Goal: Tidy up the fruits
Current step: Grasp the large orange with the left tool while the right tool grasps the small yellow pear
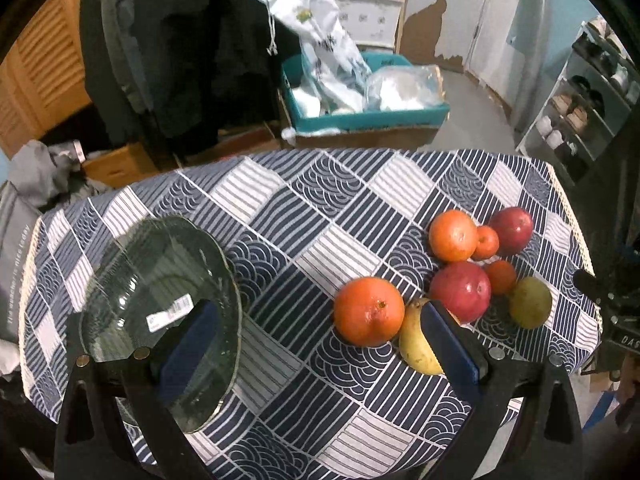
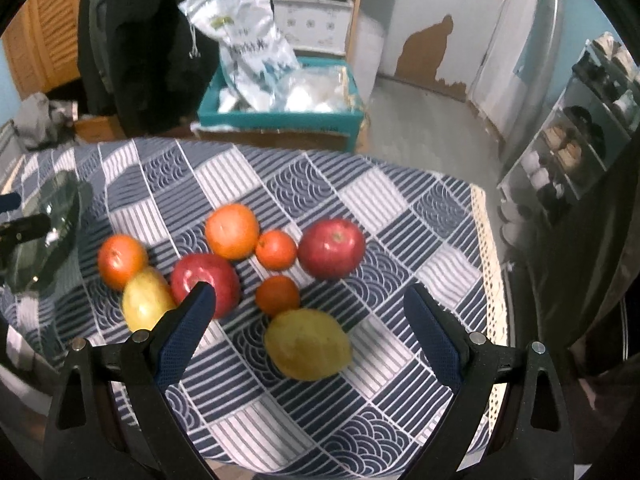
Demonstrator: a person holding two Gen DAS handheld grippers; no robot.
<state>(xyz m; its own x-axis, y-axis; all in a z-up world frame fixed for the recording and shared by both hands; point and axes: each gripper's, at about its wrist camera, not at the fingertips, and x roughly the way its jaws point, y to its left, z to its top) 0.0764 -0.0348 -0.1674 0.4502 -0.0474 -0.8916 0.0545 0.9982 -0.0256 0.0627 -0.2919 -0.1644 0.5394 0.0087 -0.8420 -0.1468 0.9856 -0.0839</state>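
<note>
A dark glass plate (image 1: 160,276) lies on the patterned tablecloth at the left, also seen at the left edge of the right wrist view (image 2: 44,232). Fruits cluster at the right: two big oranges (image 1: 368,312) (image 1: 453,235), two small tangerines (image 1: 485,242), two red apples (image 1: 460,292) (image 1: 512,230), a yellow fruit (image 1: 418,344) and a yellow-green fruit (image 1: 530,302). My left gripper (image 1: 320,316) is open, its left finger over the plate, its right finger over the yellow fruit. My right gripper (image 2: 308,300) is open above the yellow-green fruit (image 2: 307,343), near a tangerine (image 2: 277,295) and an apple (image 2: 206,284).
The tablecloth (image 1: 312,216) covers a small table whose far and right edges drop to the floor. Behind it stands a teal box (image 1: 360,120) with white bags. A shelf with shoes (image 1: 576,116) is at the right, clothes and cardboard boxes at the left.
</note>
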